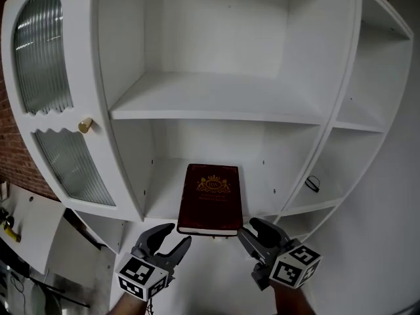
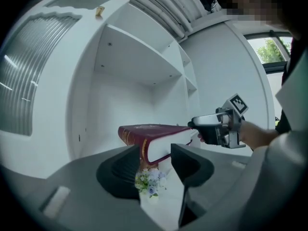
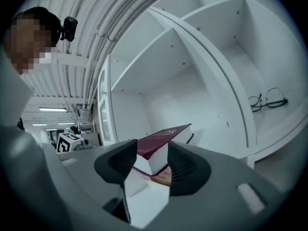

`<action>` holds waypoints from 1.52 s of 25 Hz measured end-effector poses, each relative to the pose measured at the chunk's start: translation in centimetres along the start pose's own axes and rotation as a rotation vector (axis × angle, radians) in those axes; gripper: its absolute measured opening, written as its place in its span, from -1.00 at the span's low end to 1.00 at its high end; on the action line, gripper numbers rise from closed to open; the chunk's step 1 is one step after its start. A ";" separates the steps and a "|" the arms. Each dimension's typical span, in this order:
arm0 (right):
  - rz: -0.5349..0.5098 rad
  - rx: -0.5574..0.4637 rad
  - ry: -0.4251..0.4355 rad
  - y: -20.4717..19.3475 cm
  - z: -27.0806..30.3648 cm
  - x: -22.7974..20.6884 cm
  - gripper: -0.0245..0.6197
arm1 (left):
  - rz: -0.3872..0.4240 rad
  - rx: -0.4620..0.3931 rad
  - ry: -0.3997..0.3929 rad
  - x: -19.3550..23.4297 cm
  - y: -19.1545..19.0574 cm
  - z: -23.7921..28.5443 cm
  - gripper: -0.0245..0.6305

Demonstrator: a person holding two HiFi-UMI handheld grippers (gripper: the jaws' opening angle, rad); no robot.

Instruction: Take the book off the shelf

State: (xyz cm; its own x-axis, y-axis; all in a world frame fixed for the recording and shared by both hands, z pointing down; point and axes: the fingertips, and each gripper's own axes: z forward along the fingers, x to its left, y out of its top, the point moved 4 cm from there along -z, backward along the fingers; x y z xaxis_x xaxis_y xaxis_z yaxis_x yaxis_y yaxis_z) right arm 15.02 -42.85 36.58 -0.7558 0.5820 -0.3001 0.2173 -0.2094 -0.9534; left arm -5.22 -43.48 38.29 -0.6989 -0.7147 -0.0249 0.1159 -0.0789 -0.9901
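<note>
A dark red book [image 1: 210, 199] with a gold crest lies flat on the lower shelf [image 1: 163, 192], its near end jutting past the shelf's front edge. My left gripper [image 1: 176, 236] is open just below the book's near left corner. My right gripper [image 1: 249, 231] is open at the near right corner. In the left gripper view the book [image 2: 154, 136] shows its page edge between the spread jaws of the left gripper [image 2: 155, 153], with the right gripper [image 2: 216, 126] at its far corner. In the right gripper view a corner of the book [image 3: 161, 138] sits between the wide jaws of the right gripper [image 3: 151, 153].
The upper shelf [image 1: 210, 104] is bare. A ribbed-glass door [image 1: 46, 77] with a gold knob [image 1: 84, 125] closes the left side. Eyeglasses [image 1: 312, 183] lie on the right side shelf, the eyeglasses [image 3: 267, 101] also visible from the right gripper. A small posy [image 2: 149, 179] shows below the book.
</note>
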 end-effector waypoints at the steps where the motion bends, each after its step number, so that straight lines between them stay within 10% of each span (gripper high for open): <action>1: 0.010 0.016 0.011 0.0 0.5 -0.3 -0.23 | 0.001 0.004 0.000 0.1 0.0 0.4 -0.29; 24: 0.142 0.156 0.121 -0.3 4.3 -1.4 -0.23 | 0.027 0.095 0.012 0.6 -0.6 3.8 -0.05; 38: 0.029 0.182 0.032 -3.1 3.0 -0.8 -0.29 | -0.152 0.089 -0.104 -0.7 -1.6 2.0 0.00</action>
State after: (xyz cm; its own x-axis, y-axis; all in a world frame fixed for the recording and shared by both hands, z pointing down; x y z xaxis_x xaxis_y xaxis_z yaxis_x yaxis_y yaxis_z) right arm 13.05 -45.04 39.89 -0.7303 0.5976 -0.3309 0.1211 -0.3635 -0.9237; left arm -3.49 -44.20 40.14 -0.6370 -0.7575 0.1432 0.0798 -0.2495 -0.9651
